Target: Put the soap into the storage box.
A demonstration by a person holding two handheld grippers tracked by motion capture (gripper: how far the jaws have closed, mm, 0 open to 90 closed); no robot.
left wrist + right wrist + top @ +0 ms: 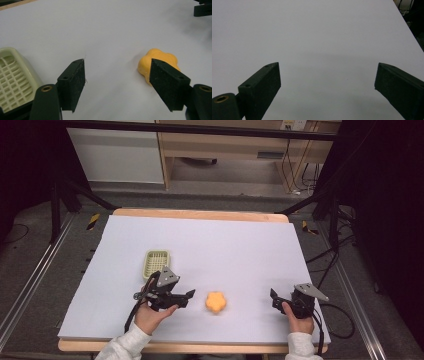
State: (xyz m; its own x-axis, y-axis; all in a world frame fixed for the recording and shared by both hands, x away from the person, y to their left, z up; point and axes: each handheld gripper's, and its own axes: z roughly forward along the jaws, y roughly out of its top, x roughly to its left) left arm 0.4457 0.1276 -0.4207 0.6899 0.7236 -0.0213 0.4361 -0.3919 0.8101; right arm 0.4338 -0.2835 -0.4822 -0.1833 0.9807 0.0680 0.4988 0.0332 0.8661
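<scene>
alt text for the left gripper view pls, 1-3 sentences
The left hand-held gripper has its two black jaws open over a white table, nothing between them. An orange flower-shaped object lies just beyond the right-hand jaw, partly hidden by it. A pale green slatted basket sits at the left edge.

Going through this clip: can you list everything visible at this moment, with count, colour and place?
flower-shaped piece: 1, orange, on the white sheet near the front edge, just right of the left gripper, lying free
basket: 1, pale green with a grid floor, on the sheet just beyond the left gripper
sheet: 1, white, covering the table top
table: 1, light wood, edge showing around the sheet
furniture: wooden, behind the table on the floor
left gripper: 1, black, jaws apart with nothing between them, aimed toward the orange piece
right gripper: 1, black, jaws apart over bare sheet at the front right
hands and sleeves: 2, light sleeves, entering from the bottom
</scene>
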